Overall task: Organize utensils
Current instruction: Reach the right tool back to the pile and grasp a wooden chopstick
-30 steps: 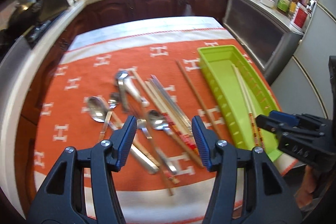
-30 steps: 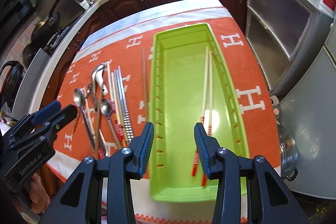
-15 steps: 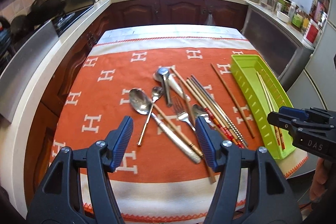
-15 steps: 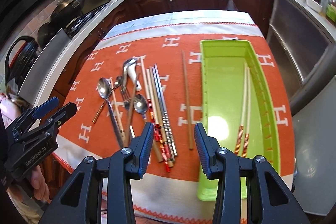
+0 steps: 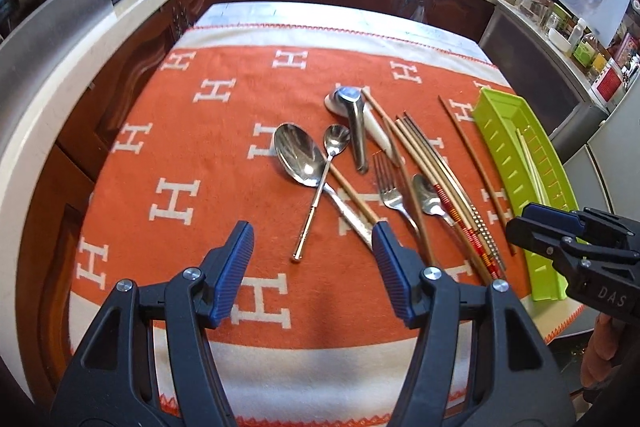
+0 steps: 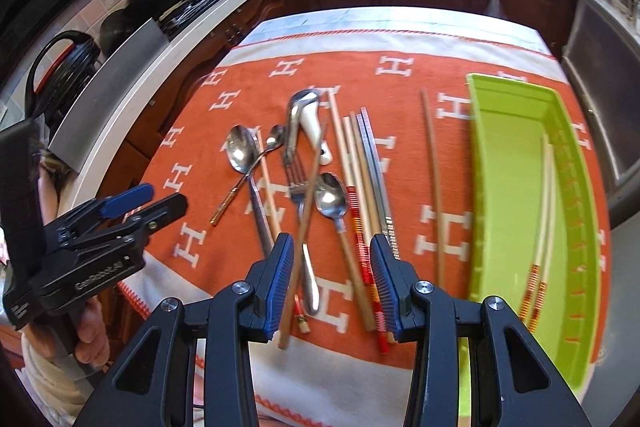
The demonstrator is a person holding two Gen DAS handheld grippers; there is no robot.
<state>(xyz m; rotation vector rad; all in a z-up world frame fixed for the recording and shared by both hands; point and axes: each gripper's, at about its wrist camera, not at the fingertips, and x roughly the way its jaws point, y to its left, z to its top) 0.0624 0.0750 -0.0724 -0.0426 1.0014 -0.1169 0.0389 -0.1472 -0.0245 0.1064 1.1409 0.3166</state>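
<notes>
Loose utensils lie on the orange cloth: a large spoon [image 5: 298,155], a small gold-handled spoon [image 5: 336,139], a fork [image 5: 390,187], another spoon [image 6: 330,199], several chopsticks [image 6: 360,179] and one lone wooden chopstick [image 6: 434,187]. The green tray [image 6: 476,187] on the right holds a pair of white chopsticks [image 6: 546,211]. My left gripper [image 5: 312,239] hovers open over the near left of the pile, above the small spoon's handle end. My right gripper [image 6: 331,247] hovers open above the near ends of the chopsticks and spoon handles, gripping nothing.
A metal soup spoon [image 5: 352,107] lies over a white ceramic one at the far side of the pile. The cloth's near edge [image 5: 320,347] is below the grippers. Kitchen counters with pans and a sink ring the table. A hand [image 6: 92,331] holds the left gripper.
Both grippers have moved left: the right one from over the green tray to over the utensil pile, the left one from the pile's middle to its left part. The jaws look unchanged.
</notes>
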